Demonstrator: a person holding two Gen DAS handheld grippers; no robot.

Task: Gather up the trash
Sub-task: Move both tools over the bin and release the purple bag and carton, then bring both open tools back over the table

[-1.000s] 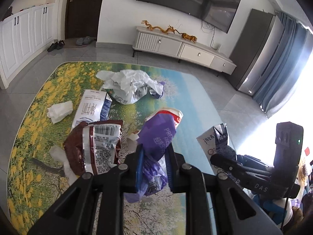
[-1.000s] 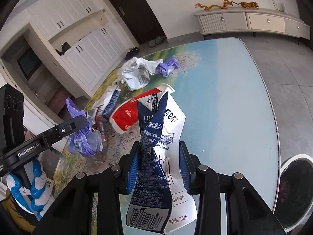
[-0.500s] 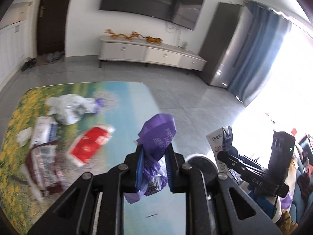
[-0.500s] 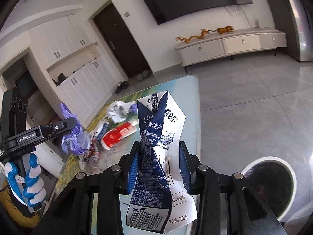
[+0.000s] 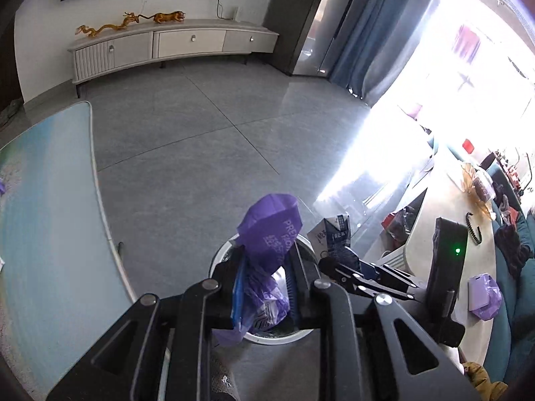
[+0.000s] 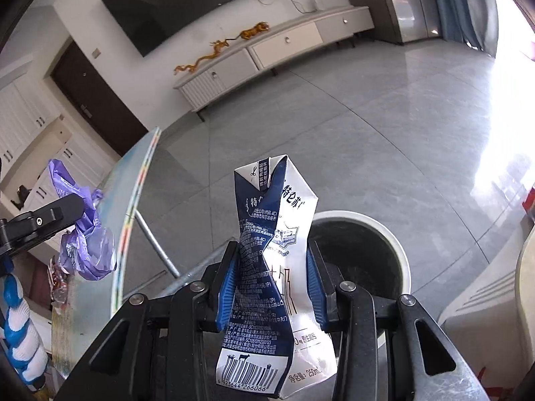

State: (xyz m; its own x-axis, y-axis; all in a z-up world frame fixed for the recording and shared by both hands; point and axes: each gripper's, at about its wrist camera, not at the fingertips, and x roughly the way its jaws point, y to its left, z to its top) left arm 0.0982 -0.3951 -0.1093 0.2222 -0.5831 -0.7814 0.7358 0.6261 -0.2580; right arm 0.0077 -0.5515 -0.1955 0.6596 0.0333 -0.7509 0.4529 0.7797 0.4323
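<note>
My left gripper (image 5: 264,277) holds a crumpled purple plastic wrapper (image 5: 271,230) between its blue pads while its jaws are opening slightly. It hangs over the round white-rimmed trash bin (image 5: 277,337) on the floor. My right gripper (image 6: 272,287) is shut on a crushed blue-and-white milk carton (image 6: 274,234), just left of and above the bin (image 6: 398,250), whose inside is dark. In the left wrist view the carton (image 5: 334,234) and right gripper (image 5: 337,260) sit just right of the wrapper. The right wrist view shows the wrapper (image 6: 83,244) at far left.
The printed table's edge (image 5: 50,217) lies at left, its metal leg (image 6: 157,244) near the bin. A pale round table (image 5: 448,200) with clutter stands at right. The TV cabinet (image 5: 167,43) lines the far wall. Grey tiled floor surrounds the bin.
Both grippers swung right, away from the littered table, and dipped towards the bin on the floor. The table trash has left the left view. Both still carry their items.
</note>
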